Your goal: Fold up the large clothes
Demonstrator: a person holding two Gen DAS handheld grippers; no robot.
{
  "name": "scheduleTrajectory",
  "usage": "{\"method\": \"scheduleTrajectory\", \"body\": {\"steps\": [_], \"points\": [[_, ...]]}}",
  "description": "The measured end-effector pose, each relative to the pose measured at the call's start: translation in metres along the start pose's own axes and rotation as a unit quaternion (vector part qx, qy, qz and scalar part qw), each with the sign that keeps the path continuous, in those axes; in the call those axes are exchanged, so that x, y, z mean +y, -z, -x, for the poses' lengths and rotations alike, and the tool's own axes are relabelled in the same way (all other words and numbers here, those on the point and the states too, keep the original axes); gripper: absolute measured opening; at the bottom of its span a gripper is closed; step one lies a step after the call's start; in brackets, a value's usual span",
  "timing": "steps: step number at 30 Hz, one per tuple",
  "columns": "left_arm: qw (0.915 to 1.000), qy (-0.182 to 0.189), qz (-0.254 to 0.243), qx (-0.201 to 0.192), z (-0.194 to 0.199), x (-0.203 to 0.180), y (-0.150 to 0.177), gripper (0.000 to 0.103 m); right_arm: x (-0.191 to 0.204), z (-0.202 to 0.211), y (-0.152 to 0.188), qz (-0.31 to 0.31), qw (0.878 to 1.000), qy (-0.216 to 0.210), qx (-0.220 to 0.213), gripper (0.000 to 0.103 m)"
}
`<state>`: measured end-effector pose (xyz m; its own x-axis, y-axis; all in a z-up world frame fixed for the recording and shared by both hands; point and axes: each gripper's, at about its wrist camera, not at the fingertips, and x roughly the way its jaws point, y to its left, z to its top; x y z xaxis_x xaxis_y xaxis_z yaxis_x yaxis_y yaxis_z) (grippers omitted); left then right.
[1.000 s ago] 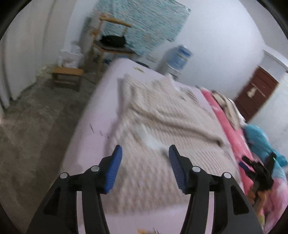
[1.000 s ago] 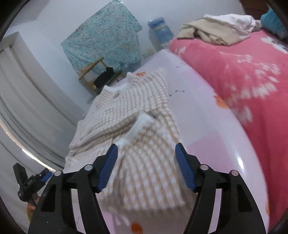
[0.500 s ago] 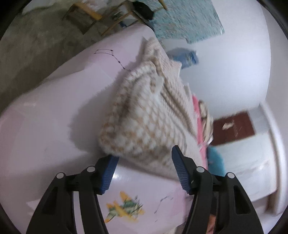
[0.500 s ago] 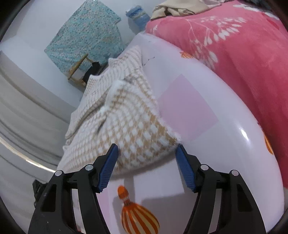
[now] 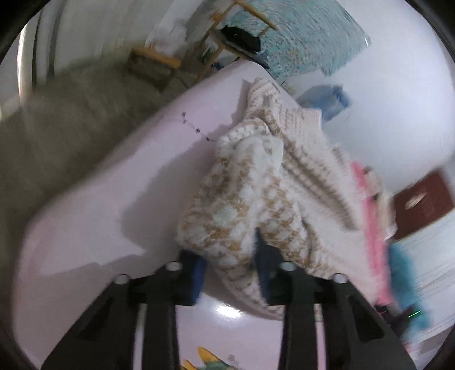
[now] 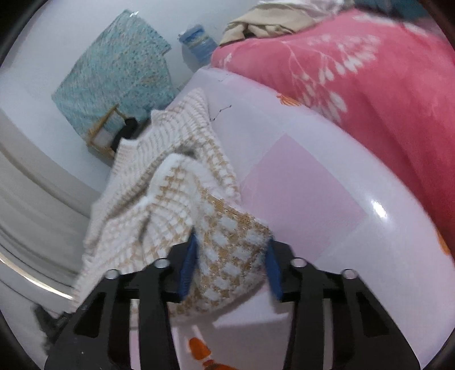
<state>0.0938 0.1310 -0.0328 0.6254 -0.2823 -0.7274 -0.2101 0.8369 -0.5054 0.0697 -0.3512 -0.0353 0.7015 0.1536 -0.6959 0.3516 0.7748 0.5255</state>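
A large beige-and-white checked knit garment point(image 5: 250, 199) lies on the pale pink bed sheet point(image 5: 119, 199). My left gripper point(image 5: 230, 270) has its blue pads around the garment's near corner, which bunches between the narrowed jaws and lifts off the sheet. In the right wrist view the same garment point(image 6: 182, 193) rises toward my right gripper point(image 6: 230, 267), whose blue pads hold its other near corner point(image 6: 230, 250) between them. Both corners are raised and the cloth drapes back onto the bed.
A pink floral blanket point(image 6: 355, 71) with a pile of clothes point(image 6: 270, 20) covers the bed's right side. A wooden chair point(image 5: 227, 31), a stool point(image 5: 153, 59), a teal hanging cloth point(image 6: 113, 79) and a water bottle point(image 6: 199, 39) stand by the far wall. Grey floor point(image 5: 57, 128) lies left of the bed.
Both grippers dropped from above the garment to its near edge, narrowed on a corner each, and now lift the corners off the sheet.
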Motion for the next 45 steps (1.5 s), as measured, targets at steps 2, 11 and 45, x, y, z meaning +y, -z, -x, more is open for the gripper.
{"method": "scheduleTrajectory", "body": {"steps": [2,11,45], "points": [[0.9966,-0.034,-0.066,-0.035,0.013,-0.019,0.006,0.010,0.013,0.012,0.000,0.035,0.999,0.021,-0.019,0.022],[0.9727,-0.036,-0.196,-0.119,0.105,-0.050,0.025,0.008,0.041,0.112,0.000,0.108,0.990,-0.003,-0.088,0.008],[0.9395,0.067,-0.317,0.110,0.026,-0.074,0.093,0.041,0.078,0.014,0.087,0.291,0.938,0.007,0.190,0.041]]}}
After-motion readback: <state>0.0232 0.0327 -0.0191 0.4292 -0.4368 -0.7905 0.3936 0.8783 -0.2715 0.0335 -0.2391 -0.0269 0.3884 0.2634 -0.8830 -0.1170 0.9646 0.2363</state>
